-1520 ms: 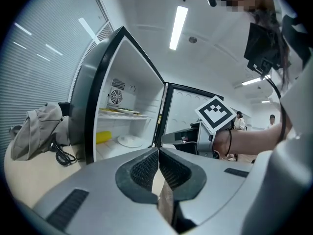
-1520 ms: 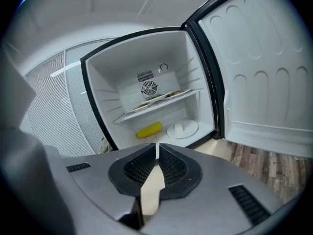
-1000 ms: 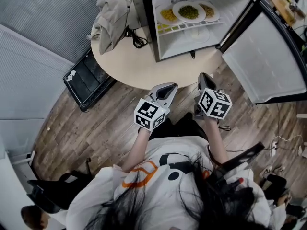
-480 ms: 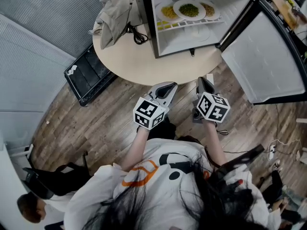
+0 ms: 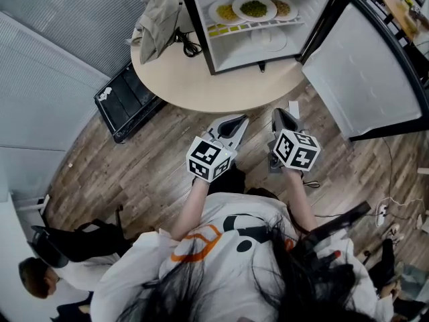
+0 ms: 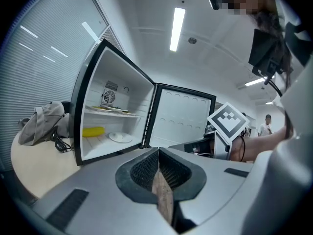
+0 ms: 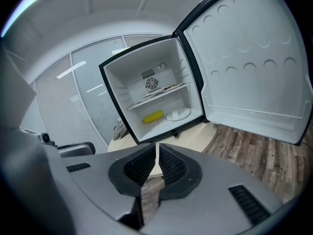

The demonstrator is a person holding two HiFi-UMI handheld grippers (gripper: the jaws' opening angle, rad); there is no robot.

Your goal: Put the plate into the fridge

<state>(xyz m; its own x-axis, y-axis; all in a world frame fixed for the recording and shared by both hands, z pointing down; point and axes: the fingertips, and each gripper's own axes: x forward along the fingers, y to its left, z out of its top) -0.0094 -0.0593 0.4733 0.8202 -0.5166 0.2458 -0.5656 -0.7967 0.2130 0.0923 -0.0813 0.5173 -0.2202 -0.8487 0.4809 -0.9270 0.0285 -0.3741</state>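
Both pairs of jaws were closed with nothing between them. The left gripper (image 5: 236,121) and the right gripper (image 5: 283,113) were held side by side close to the person's body, over the wooden floor (image 5: 127,180) and short of the round table (image 5: 194,79).

On that table stood the small fridge (image 5: 196,25), its door (image 5: 355,66) swung wide to the right. Three plates sat in a row on its upper wire shelf: a plate of green food (image 5: 253,8) in the middle, a plate of yellow food (image 5: 224,11) to its left, and a third plate (image 5: 283,7) with brownish food to its right. Below the shelf, on the bottom of the fridge, lay a bare white plate (image 5: 268,39). Near it, toward the left wall, was a yellow thing (image 6: 93,131) too small to identify.

A grey cloth (image 5: 157,19) was heaped on the table left of the fridge, with a black cable (image 5: 188,45) beside it. A flat black case (image 5: 131,102) lay on the floor by the table.
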